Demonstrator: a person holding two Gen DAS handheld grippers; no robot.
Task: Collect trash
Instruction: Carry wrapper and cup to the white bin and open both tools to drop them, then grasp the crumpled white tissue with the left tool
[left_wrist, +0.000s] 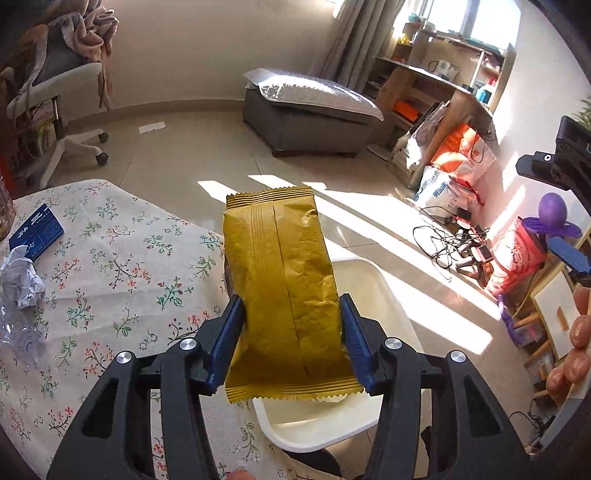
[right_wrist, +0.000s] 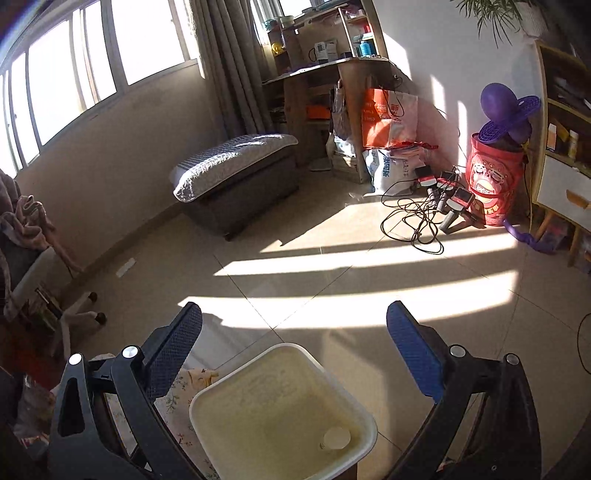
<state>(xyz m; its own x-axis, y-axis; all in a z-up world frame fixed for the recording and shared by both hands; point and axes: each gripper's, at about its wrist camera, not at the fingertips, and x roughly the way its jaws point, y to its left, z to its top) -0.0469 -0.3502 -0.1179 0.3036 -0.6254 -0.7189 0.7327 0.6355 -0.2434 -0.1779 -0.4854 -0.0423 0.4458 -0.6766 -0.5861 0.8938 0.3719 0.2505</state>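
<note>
Left gripper (left_wrist: 291, 328) w/ yellow snack wrapper (left_wrist: 284, 288) over the white bin (left_wrist: 373, 280); right gripper (right_wrist: 295, 343) spread wide, nothing in it.

Left wrist view: blue pads sit against both long edges of the wrapper, pinching it upright, crimped top end up, bottom end hanging over the bin's near rim, just beside the floral-cloth table (left_wrist: 110, 266). On the table's left: crumpled white paper (left_wrist: 22, 280), a blue carton (left_wrist: 37, 230), clear crinkled plastic (left_wrist: 18, 332). Right wrist view: fingers far apart above the bin (right_wrist: 354, 406), one small round pale item (right_wrist: 335, 438) on its floor, can't tell what. Sun stripes across the tile floor beyond.
</note>
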